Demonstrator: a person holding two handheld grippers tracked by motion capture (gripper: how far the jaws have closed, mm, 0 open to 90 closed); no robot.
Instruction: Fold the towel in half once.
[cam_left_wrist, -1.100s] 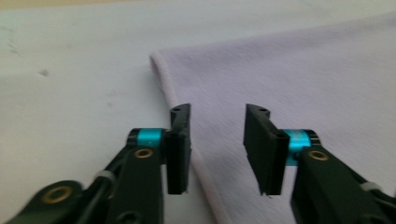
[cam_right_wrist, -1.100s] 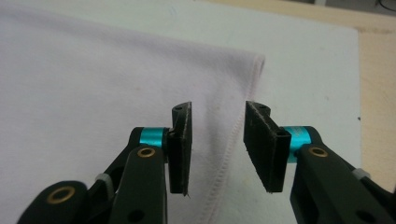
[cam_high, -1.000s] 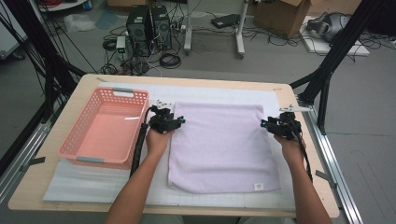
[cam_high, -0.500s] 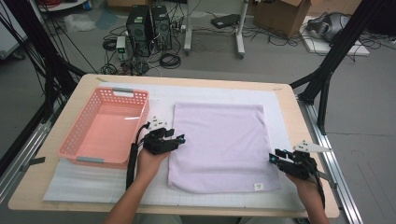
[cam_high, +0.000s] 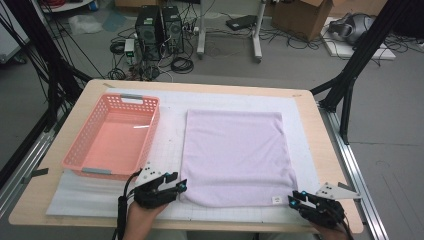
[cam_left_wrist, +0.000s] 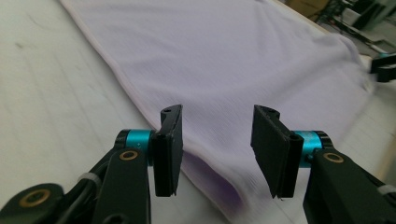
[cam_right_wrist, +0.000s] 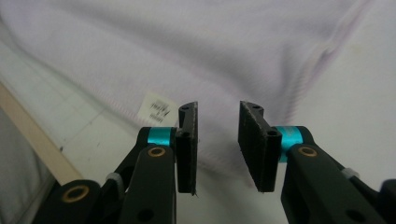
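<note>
Left tool (cam_high: 161, 188) sits at the near left corner of the lilac cloth (cam_high: 235, 155), its jaws parted and pointing right at the cloth's edge. From the left gripper view, this tool (cam_left_wrist: 217, 140) has the cloth's rounded near corner lying between and just beyond the two black pads, with a gap on either side, so nothing is pinched; the jaws have just been closing. To its far left, a pink basket (cam_high: 80, 150) stands on the white mat (cam_high: 170, 125) that covers most of the table (cam_high: 322, 145), well apart from the cloth.

That cloth lies spread flat on the mat, right of the basket, in the middle of the table. Its near edge is slightly rounded, and a small white label (cam_high: 274, 200) sits by its near right corner.

Right tool (cam_high: 304, 202) rests at the near right corner, just beside the label. In the right gripper view, the same tool (cam_right_wrist: 217, 140) also has its jaws apart, narrower than the left one's, and they too have just been closing; the cloth's hem lies ahead of the pads, and the label (cam_right_wrist: 156, 108) shows to their left. I cannot tell whether the pads touch the cloth.
</note>
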